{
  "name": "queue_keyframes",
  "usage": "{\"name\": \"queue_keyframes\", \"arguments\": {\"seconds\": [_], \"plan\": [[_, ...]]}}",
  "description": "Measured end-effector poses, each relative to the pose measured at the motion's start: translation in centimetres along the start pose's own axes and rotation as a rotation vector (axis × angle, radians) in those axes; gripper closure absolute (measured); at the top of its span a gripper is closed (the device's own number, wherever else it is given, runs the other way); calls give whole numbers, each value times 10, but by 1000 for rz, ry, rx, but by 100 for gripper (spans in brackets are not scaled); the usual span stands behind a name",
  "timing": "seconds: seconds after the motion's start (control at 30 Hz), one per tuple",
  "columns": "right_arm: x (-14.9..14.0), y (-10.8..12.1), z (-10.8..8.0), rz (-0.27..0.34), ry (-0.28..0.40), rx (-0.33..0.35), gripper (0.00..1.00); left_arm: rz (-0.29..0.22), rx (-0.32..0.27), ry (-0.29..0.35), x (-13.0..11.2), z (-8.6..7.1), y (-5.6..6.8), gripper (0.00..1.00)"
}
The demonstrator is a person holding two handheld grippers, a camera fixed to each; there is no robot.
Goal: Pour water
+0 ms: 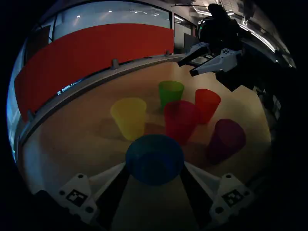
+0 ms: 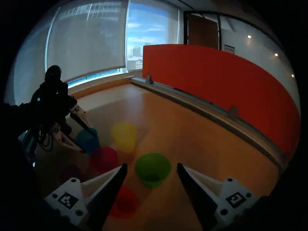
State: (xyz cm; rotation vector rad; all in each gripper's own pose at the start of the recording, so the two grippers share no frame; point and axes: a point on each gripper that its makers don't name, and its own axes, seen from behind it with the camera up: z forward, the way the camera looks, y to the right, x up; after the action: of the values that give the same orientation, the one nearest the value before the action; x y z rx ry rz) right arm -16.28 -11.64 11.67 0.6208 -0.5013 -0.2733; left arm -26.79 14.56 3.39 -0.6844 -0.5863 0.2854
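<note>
Fingers of the left tool (image 1: 154,165) clamp the blue cup (image 1: 154,158) upright, likely so nothing spills before pouring, while the right tool (image 2: 151,166) hangs spread above the counter's (image 2: 184,127) green cup (image 2: 153,171).

L tool (image 1: 154,166) tight on cup (image 1: 154,156); R tool (image 2: 151,165) open

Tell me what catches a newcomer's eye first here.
Bright cups crowd the wooden table: yellow cup, red cup, orange-red cup, purple cup. The blue cup sits clamped between the left gripper's fingers, while the right gripper hangs open above the green cup. A big red partition runs behind.
</note>
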Motion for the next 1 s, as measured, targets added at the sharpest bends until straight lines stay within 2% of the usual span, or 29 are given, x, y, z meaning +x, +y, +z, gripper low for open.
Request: {"name": "queue_keyframes", "arguments": {"seconds": [0.47,1.0], "plan": [[-12,-5,18,2,-41,19,0,-15,28,66,22,-24,-8,16],[-31,-1,41,19,-98,17,0,-18,68,121,39,-49,-18,16]]}}
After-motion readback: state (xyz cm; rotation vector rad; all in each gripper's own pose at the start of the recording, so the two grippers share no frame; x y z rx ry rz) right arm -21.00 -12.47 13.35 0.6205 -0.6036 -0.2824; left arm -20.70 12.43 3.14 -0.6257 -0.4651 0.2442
